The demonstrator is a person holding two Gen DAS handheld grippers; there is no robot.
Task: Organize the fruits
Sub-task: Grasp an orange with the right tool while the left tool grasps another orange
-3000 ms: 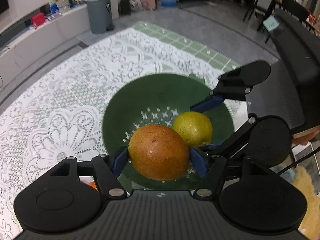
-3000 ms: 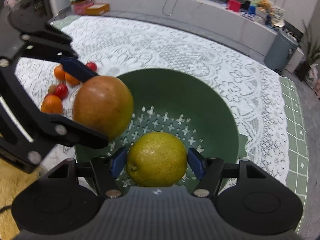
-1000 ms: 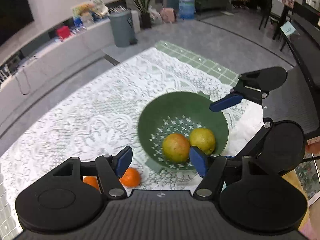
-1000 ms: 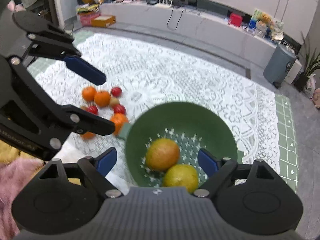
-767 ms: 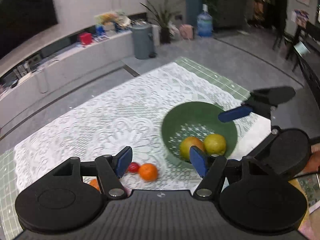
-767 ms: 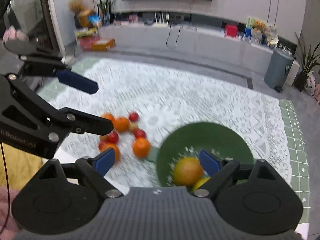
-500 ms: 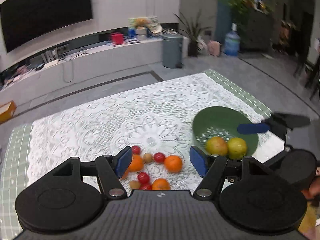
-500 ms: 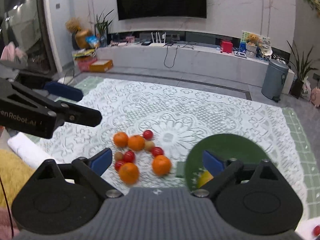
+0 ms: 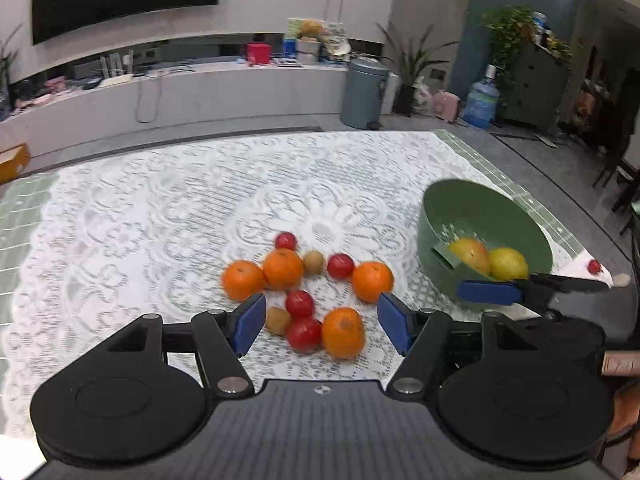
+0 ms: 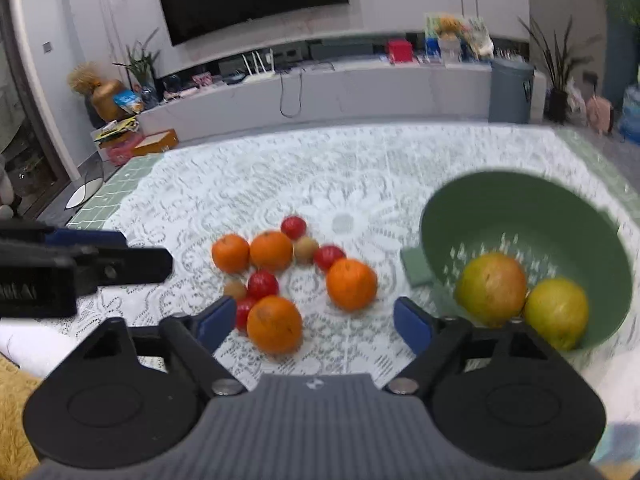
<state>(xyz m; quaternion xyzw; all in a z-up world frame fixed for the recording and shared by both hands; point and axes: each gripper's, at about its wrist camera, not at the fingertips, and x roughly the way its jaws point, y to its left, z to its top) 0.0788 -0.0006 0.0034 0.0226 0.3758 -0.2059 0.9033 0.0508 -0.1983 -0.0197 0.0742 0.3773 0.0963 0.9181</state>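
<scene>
Jaws of left gripper (image 9: 321, 321) apart, just been closing a little, nothing clamped; loose fruit seen between blue pads. Jaws of right gripper (image 10: 315, 323) apart too, just narrowing, nothing gripped. Round green plastic colander bowl (image 10: 560, 216) on white lace-covered worktop (image 9: 160, 216), to right, holding orange-red mango (image 10: 491, 288) and yellow-green round fruit (image 10: 556, 312), touching. Cluster of small oranges (image 9: 282, 268), red cherry tomatoes (image 9: 299, 303) and brown longan-like fruits (image 9: 313, 262) left of bowl, on lace.
</scene>
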